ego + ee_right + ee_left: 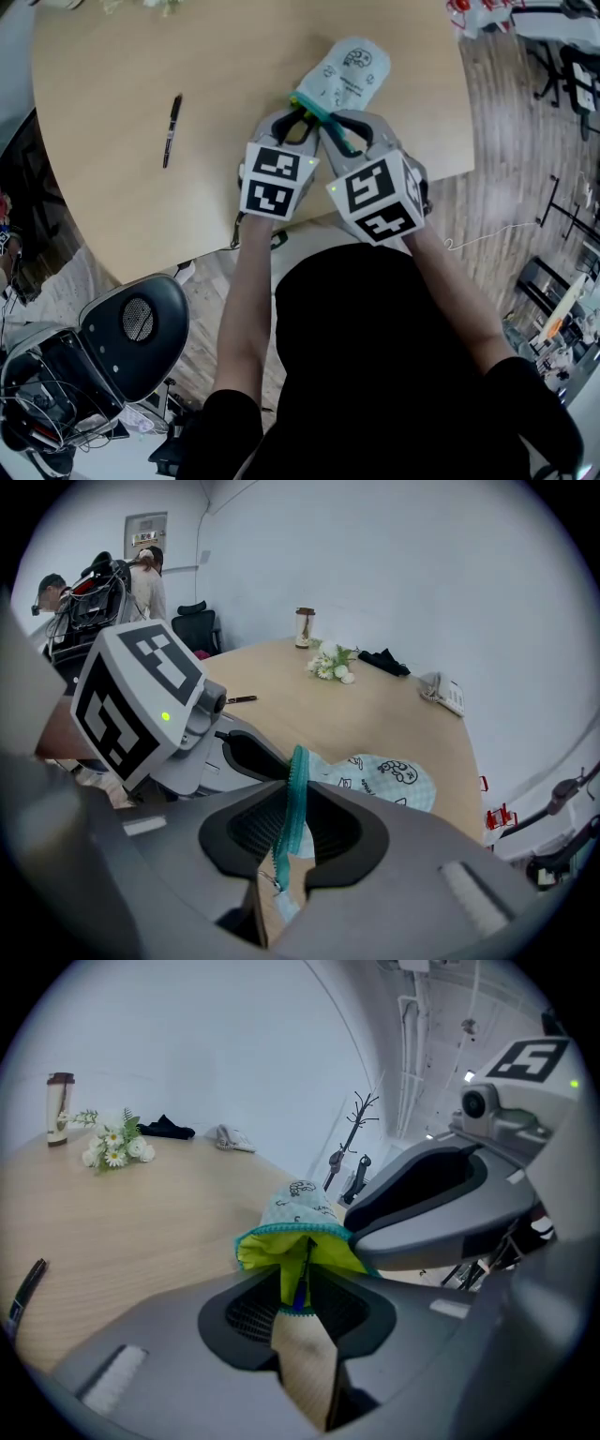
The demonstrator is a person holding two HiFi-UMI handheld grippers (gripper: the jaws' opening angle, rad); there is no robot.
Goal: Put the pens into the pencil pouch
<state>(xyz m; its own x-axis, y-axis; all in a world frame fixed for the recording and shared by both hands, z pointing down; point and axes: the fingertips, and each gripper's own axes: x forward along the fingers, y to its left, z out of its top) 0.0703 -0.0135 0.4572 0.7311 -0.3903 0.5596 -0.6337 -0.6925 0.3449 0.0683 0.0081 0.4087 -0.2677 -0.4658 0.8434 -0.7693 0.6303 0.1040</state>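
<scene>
A light-blue printed pencil pouch (pixel 345 75) lies on the round wooden table (pixel 112 75), its mouth towards me. My right gripper (pixel 339 139) is shut on the pouch's teal zipper edge (pixel 296 799), which runs between its pads. My left gripper (pixel 298 120) is at the other side of the mouth. In the left gripper view the yellow lining (pixel 328 1252) gapes, and a blue pen (pixel 300 1281) stands in the mouth between the left gripper's (pixel 298 1290) jaws, which stand apart from it. A black pen (pixel 172 129) lies on the table, far to the left.
At the table's far side are a small bunch of white flowers (pixel 330 664), a brown-capped bottle (pixel 305 627), a dark cloth (pixel 382 661) and a white handset (pixel 442 694). A black chair (pixel 131 337) stands by the near edge on my left. People stand in the far corner (pixel 141 574).
</scene>
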